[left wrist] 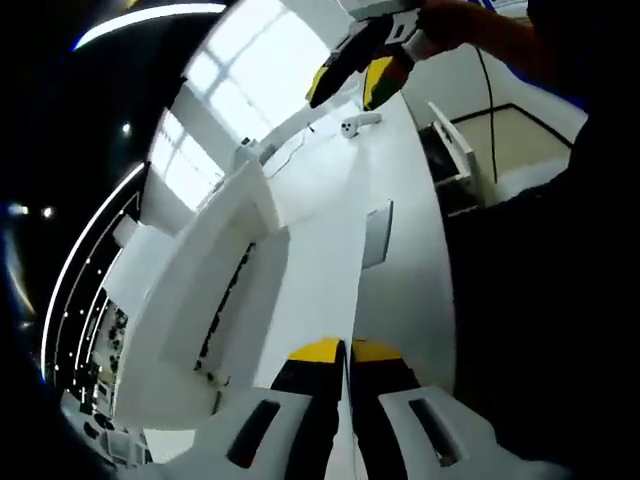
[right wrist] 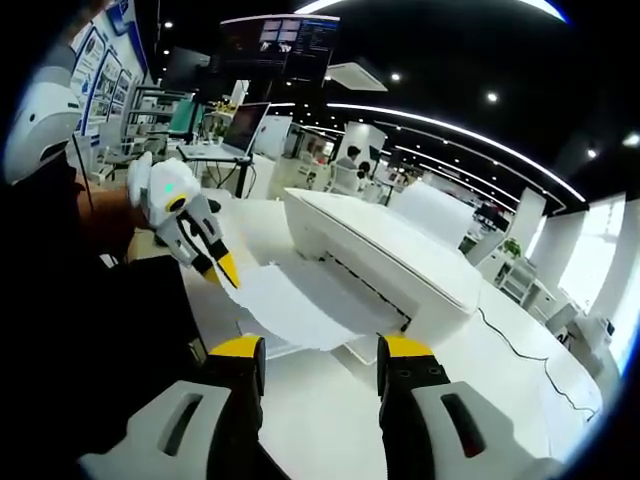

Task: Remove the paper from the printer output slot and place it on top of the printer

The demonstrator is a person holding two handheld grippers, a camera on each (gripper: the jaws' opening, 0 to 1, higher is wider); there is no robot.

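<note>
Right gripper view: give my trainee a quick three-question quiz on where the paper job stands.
1. True or false: the paper already lies on top of the printer.
2. Which gripper pinches the paper's corner: A, the left gripper, or B, the right gripper?
3. Fill in: the right gripper's jaws stand ____.
Key: 1 false, it lies at the output slot; 2 A; 3 open.
</note>
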